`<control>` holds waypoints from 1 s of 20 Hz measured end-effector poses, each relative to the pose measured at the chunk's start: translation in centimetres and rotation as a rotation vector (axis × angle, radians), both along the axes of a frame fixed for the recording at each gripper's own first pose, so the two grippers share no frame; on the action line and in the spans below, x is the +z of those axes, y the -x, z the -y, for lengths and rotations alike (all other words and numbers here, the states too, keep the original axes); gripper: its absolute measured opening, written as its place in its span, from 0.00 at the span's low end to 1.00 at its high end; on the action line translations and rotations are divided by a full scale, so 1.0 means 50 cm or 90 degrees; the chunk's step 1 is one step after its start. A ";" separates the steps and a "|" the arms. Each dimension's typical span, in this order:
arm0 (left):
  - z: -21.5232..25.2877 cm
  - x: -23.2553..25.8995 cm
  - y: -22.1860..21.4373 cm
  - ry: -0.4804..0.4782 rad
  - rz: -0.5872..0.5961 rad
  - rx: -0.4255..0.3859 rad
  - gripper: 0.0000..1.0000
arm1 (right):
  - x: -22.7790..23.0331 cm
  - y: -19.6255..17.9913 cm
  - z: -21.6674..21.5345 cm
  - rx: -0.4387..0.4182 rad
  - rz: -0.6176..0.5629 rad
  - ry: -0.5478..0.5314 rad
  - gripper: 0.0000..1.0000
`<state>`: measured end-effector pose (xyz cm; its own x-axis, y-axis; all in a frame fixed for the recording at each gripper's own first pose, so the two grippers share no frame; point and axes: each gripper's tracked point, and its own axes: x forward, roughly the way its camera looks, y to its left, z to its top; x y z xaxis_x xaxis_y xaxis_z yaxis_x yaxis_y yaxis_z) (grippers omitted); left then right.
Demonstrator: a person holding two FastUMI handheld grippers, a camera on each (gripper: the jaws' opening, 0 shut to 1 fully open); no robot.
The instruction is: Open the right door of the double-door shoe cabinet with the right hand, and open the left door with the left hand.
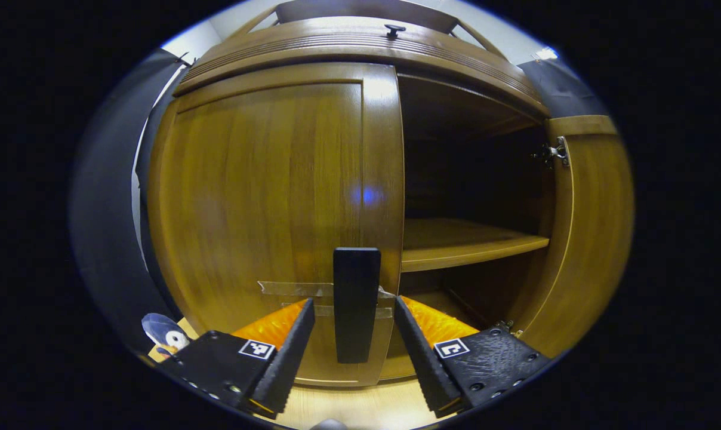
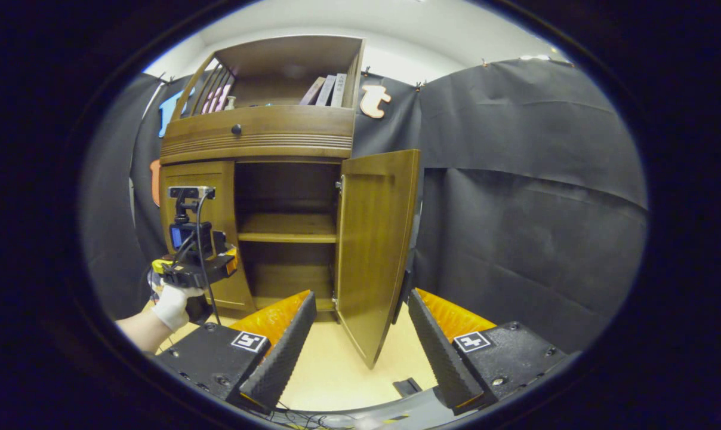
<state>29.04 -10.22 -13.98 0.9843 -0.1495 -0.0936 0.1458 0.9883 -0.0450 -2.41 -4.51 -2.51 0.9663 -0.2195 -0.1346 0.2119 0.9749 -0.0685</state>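
The left door (image 1: 265,197) of the wooden shoe cabinet looks closed. Its black upright handle (image 1: 356,304) stands between the fingers of my left gripper (image 1: 353,306), which is open with a gap on each side of the handle. The right door (image 1: 587,239) is swung wide open, baring the inner shelf (image 1: 468,242). In the right gripper view the open right door (image 2: 375,251) stands edge-on just beyond my right gripper (image 2: 360,297), which is open and holds nothing. A gloved hand (image 2: 172,304) holds the left gripper (image 2: 193,266) in front of the left door (image 2: 226,179).
Above the doors is a drawer with a dark knob (image 2: 236,129), and books (image 2: 327,89) stand on the top shelf. A penguin toy (image 1: 166,337) sits by the cabinet's lower left. Black cloth wall (image 2: 527,209) hangs to the right of the open door. Cables (image 2: 313,412) lie on the pale floor.
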 end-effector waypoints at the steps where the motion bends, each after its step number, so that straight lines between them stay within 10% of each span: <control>1: 0.004 -0.001 -0.005 -0.001 0.004 -0.004 0.71 | -0.001 0.000 0.000 0.002 0.000 0.003 1.00; 3: -0.008 0.008 -0.011 -0.014 0.018 0.016 0.82 | 0.002 0.007 0.005 0.001 0.001 0.012 1.00; 5: 0.000 0.007 -0.015 -0.017 0.023 0.005 0.38 | 0.007 0.009 0.012 0.001 0.001 0.018 0.99; 6: -0.003 0.010 -0.005 -0.021 0.030 0.008 0.46 | 0.009 0.011 0.010 0.000 0.003 0.016 0.99; 8: -0.006 0.012 -0.006 -0.031 0.036 0.003 0.24 | 0.009 0.017 0.005 0.002 0.002 0.011 0.99; 20: -0.036 0.003 0.108 -0.017 0.012 -0.043 0.26 | -0.006 0.046 -0.023 0.045 0.004 0.003 0.99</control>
<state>23.62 -8.44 -13.85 0.9736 -0.2140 -0.0799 0.2135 0.9768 -0.0148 -4.69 -3.38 -2.81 0.9802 -0.1518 -0.1275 0.1435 0.9870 -0.0717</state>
